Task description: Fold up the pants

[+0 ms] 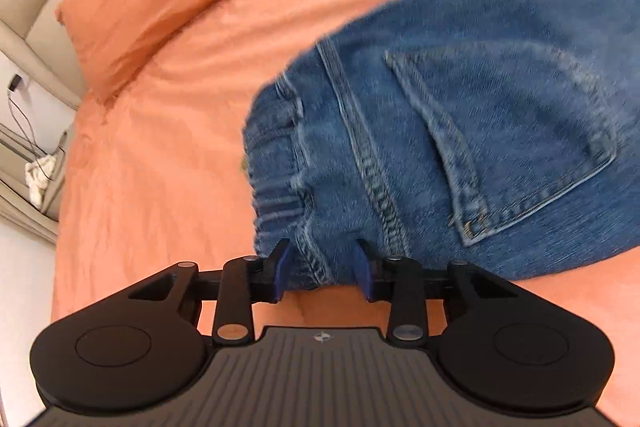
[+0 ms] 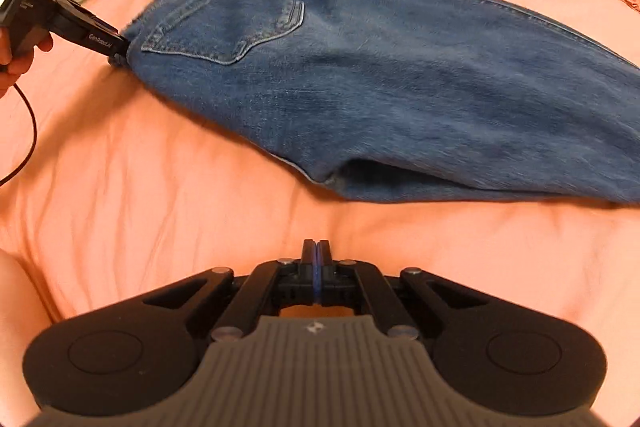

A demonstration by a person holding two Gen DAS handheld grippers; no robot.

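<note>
The left gripper (image 1: 322,269) is clamped on the waist corner of the jeans (image 1: 460,131), which stretch away toward two o'clock on the orange bedspread (image 1: 160,147). The right gripper (image 2: 316,255) is fully closed on nothing; the folded trouser edge lies near it at twelve o'clock, apart.
</note>
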